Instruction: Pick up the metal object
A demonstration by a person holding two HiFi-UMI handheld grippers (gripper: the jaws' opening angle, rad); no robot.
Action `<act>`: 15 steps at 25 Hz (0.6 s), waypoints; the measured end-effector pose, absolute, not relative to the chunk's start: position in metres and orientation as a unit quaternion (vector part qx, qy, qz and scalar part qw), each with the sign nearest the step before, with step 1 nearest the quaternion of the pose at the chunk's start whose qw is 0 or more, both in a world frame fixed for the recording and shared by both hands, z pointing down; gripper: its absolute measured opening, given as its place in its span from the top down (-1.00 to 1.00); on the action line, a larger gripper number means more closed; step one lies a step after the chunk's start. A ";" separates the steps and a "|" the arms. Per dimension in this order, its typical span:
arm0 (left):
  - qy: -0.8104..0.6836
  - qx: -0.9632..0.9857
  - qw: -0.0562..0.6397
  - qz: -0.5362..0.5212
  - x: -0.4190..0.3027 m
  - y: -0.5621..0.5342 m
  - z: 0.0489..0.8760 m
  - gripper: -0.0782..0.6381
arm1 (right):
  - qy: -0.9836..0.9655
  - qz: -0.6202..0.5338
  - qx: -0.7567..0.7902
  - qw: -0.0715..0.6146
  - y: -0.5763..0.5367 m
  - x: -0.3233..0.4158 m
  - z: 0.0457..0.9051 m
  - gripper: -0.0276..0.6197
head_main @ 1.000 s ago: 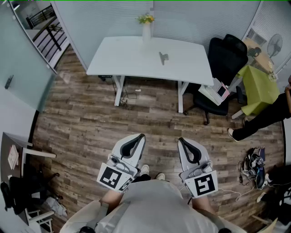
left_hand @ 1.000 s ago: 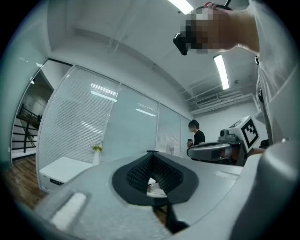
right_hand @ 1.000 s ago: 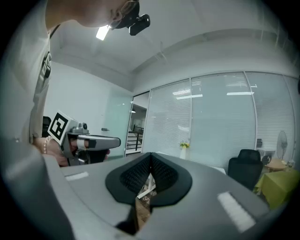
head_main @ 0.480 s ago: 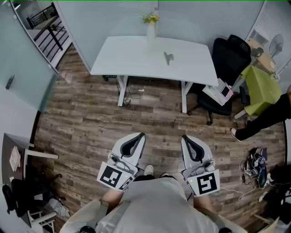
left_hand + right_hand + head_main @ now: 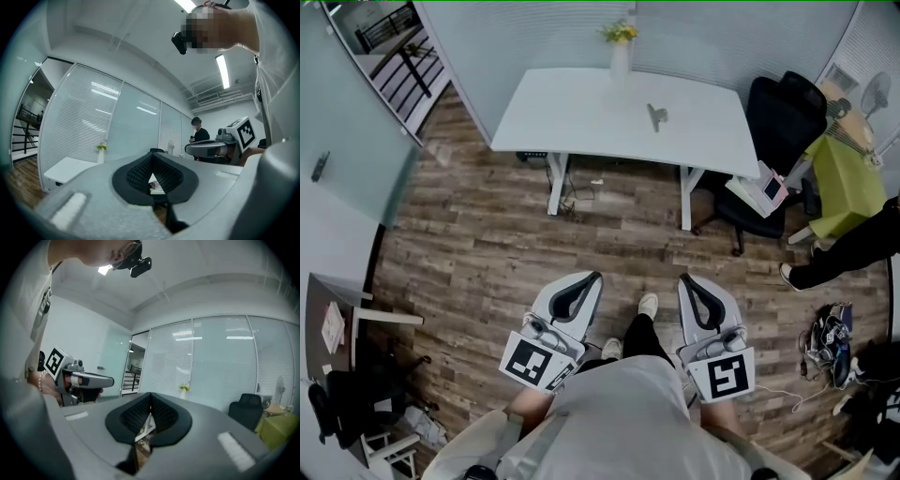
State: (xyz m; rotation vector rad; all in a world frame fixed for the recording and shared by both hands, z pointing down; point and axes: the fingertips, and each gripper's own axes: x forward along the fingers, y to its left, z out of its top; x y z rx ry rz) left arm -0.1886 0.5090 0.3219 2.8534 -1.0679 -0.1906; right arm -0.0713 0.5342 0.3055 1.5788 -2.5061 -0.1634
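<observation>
Wooden flooring (image 5: 487, 244) leads to one white table (image 5: 572, 112) bearing one flower vase (image 5: 621, 58) and one metal object (image 5: 655, 116) near its middle. Two grippers, left gripper (image 5: 585, 280) and right gripper (image 5: 687, 282), hover well short of it, jaws closed on nothing.

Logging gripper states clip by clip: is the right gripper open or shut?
Shut: the right gripper shows its jaws closed tip to tip in its own view, with nothing between them.

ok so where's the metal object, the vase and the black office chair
metal object (image 5: 655, 116): head view, the middle of its grey body
vase (image 5: 620, 61): head view, its white body
black office chair (image 5: 783, 105): head view, its backrest
</observation>
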 end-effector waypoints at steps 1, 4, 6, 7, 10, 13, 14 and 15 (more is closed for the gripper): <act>-0.348 0.934 0.043 -0.063 -0.188 0.507 0.321 0.77 | -0.841 -0.052 0.531 0.088 0.532 -0.073 0.306 0.91; -0.348 0.935 0.041 -0.064 -0.185 0.496 0.323 0.77 | -0.842 -0.042 0.531 0.086 0.524 -0.073 0.310 0.91; -0.348 0.934 0.043 -0.064 -0.180 0.485 0.325 0.77 | -0.843 -0.038 0.530 0.082 0.513 -0.068 0.312 0.91; -0.347 0.935 0.045 -0.065 -0.177 0.479 0.326 0.77 | -0.844 -0.039 0.530 0.081 0.507 -0.065 0.312 0.91; -0.343 0.936 0.044 -0.066 -0.165 0.459 0.323 0.77 | -0.845 -0.048 0.527 0.083 0.486 -0.052 0.312 0.91; -0.341 0.937 0.039 -0.066 -0.150 0.434 0.321 0.77 | -0.845 -0.047 0.527 0.080 0.461 -0.040 0.311 0.91; -0.341 0.937 0.038 -0.065 -0.145 0.425 0.322 0.77 | -0.845 -0.051 0.525 0.082 0.453 -0.035 0.312 0.91; -0.341 0.937 0.038 -0.065 -0.141 0.416 0.322 0.77 | -0.846 -0.051 0.525 0.082 0.445 -0.030 0.313 0.91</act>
